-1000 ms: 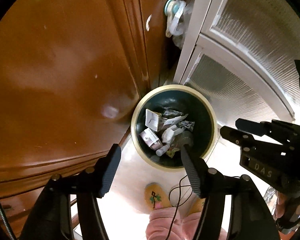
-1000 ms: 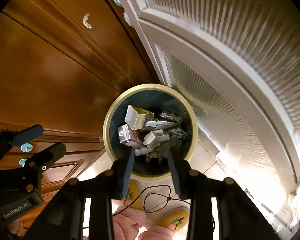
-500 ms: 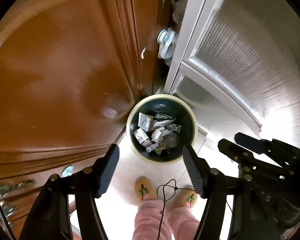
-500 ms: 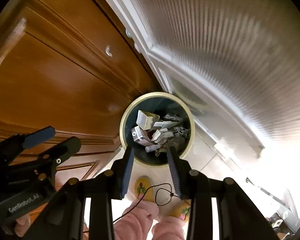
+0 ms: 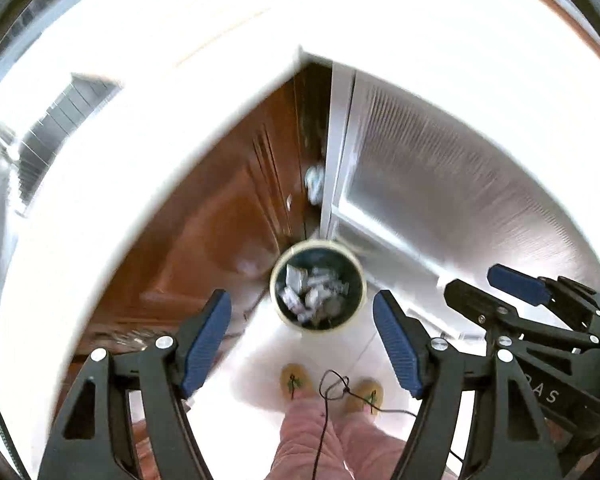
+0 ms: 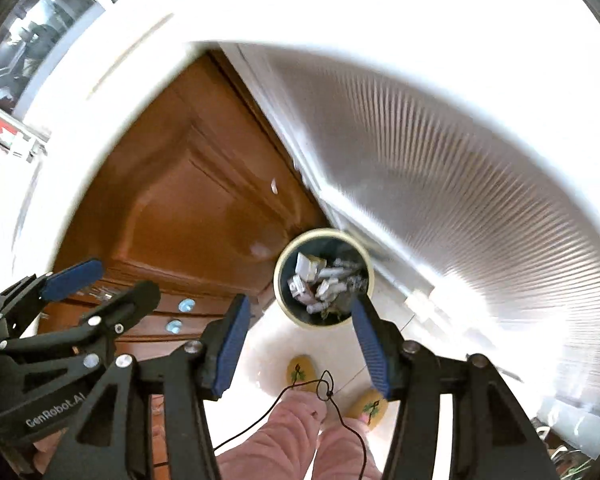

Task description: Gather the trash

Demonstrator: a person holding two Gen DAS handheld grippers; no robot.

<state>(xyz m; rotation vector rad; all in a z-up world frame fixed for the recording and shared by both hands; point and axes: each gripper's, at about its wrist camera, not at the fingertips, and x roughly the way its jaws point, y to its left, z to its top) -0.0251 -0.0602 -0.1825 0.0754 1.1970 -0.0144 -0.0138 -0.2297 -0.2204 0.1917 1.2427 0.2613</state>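
A round bin (image 5: 278, 276) (image 6: 283, 258) with a cream rim and a dark inside stands on the floor far below both grippers. Crumpled white paper and small boxes (image 5: 314, 294) (image 6: 322, 282) lie in it. My left gripper (image 5: 302, 342) hangs high above the bin, its jaws opening with nothing between them. My right gripper (image 6: 300, 342) is equally high, its jaws opening and empty too. Each gripper shows at the edge of the other's view: the right gripper (image 5: 496, 286), the left gripper (image 6: 108, 280).
A brown wooden cabinet (image 5: 220, 216) (image 6: 188, 200) stands left of the bin and a ribbed glass door (image 5: 440, 184) (image 6: 440, 168) right of it. A bright white countertop (image 5: 160, 80) juts over the cabinet. The person's pink trouser legs and yellow slippers (image 5: 296, 378) (image 6: 302, 368) are on the pale floor.
Both grippers have risen well above the bin, which now looks much smaller. Both pairs of jaws stand wider, the right most clearly. The white countertop has come into view.
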